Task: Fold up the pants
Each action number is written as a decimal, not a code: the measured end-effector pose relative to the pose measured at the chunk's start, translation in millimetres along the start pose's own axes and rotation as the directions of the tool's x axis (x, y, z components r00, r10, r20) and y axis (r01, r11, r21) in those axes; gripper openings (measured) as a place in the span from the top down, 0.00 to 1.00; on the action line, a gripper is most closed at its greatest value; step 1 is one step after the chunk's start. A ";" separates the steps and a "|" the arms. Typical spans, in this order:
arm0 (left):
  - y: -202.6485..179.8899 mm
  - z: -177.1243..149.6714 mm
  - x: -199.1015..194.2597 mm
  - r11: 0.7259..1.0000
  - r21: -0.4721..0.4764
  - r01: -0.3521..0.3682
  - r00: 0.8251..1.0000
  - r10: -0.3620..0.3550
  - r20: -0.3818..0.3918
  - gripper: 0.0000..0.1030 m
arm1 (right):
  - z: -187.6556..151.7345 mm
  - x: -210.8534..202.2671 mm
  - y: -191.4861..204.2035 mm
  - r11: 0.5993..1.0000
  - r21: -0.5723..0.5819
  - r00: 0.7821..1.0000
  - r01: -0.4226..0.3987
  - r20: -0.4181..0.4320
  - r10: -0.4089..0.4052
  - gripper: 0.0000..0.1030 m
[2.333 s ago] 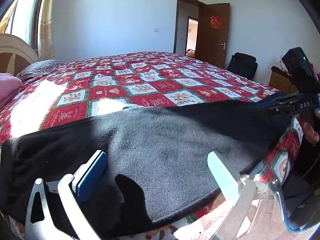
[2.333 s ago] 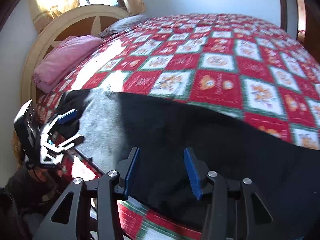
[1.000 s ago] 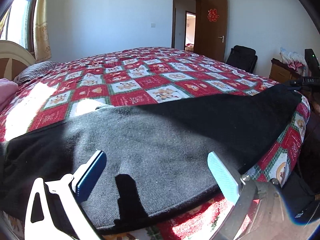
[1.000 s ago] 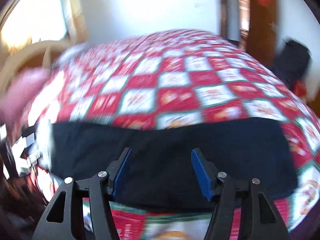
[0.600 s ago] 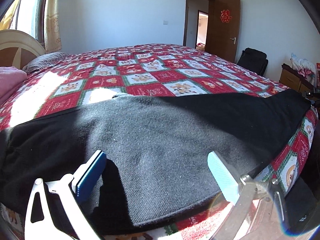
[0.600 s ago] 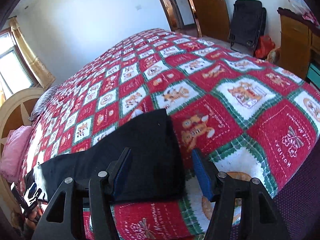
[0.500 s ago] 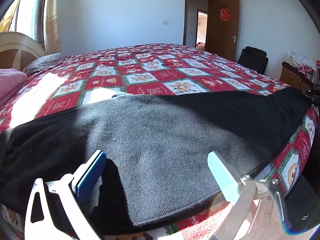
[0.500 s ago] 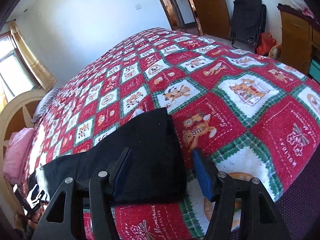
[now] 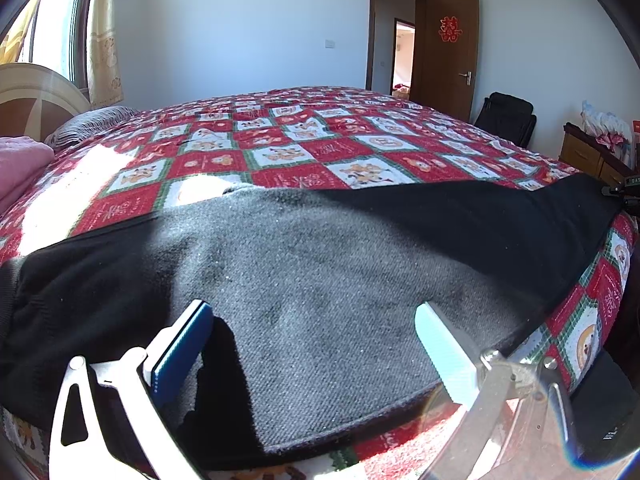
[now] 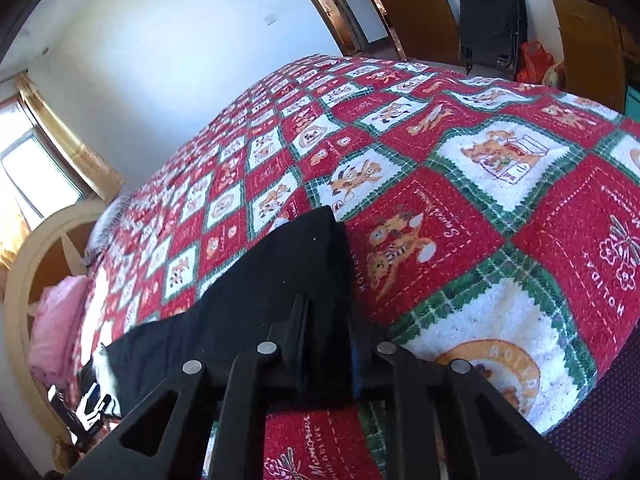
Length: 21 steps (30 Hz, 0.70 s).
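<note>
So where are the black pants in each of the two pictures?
Left wrist view: the black pants stretch across the lower half, from the left edge to the far right, beneath the open left gripper.
Right wrist view: the pants run from bottom centre to lower left; the right gripper is closing on their end.
Shared landmark: the pink pillow by the headboard.

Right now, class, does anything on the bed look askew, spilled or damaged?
Nothing stands out. The pants lie flat along the near edge of the quilt; the right gripper is closing on one end.
</note>
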<state>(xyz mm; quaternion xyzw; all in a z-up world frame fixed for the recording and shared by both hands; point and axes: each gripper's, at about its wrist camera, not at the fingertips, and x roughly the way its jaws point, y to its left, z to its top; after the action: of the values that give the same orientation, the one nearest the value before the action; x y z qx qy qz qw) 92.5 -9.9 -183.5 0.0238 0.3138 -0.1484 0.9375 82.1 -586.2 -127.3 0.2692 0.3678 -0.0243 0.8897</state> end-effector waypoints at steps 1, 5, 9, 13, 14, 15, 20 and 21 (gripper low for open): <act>0.3 0.1 -0.1 1.000 0.000 0.000 1.000 0.000 0.000 0.00 | 0.0 -0.9 0.9 1.000 0.002 1.000 -0.004 0.007 0.004 0.86; 0.8 0.2 0.2 1.000 -0.002 0.001 1.000 -0.001 -0.001 0.00 | 0.2 -10.0 17.1 0.999 -0.029 0.998 -0.014 0.057 0.016 0.87; 3.1 2.1 -0.4 1.000 -0.025 0.018 1.000 -0.018 -0.004 0.00 | -1.0 -24.3 47.0 0.994 -0.105 0.994 -0.022 0.106 0.033 0.87; 4.6 3.3 -1.0 0.999 -0.029 0.035 0.999 -0.036 -0.006 0.00 | -4.6 -31.2 81.2 0.983 -0.182 0.990 -0.040 0.127 0.064 0.87; 4.8 3.4 -0.9 0.999 -0.028 0.037 0.999 -0.037 -0.007 0.00 | -5.9 -31.3 90.9 0.978 -0.202 0.989 -0.046 0.127 0.073 0.87; 4.8 3.4 -0.9 0.999 -0.027 0.039 0.999 -0.039 -0.007 0.00 | -7.0 -30.7 98.6 0.975 -0.216 0.989 -0.052 0.124 0.080 0.87; 5.8 3.8 -1.8 0.998 -0.026 0.049 0.999 -0.050 -0.010 0.00 | -17.4 -21.9 136.5 0.956 -0.281 0.989 -0.087 0.088 0.116 0.88; 5.5 3.7 -2.1 0.998 -0.023 0.052 0.999 -0.052 -0.010 0.00 | -19.6 -19.1 143.3 0.951 -0.294 0.990 -0.093 0.078 0.121 0.88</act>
<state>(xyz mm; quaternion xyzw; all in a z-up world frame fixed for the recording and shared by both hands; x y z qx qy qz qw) 94.7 -4.6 -179.6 0.0058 0.3211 -0.1688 0.9319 90.1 -457.1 -59.9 0.1543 0.3093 0.0653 0.9361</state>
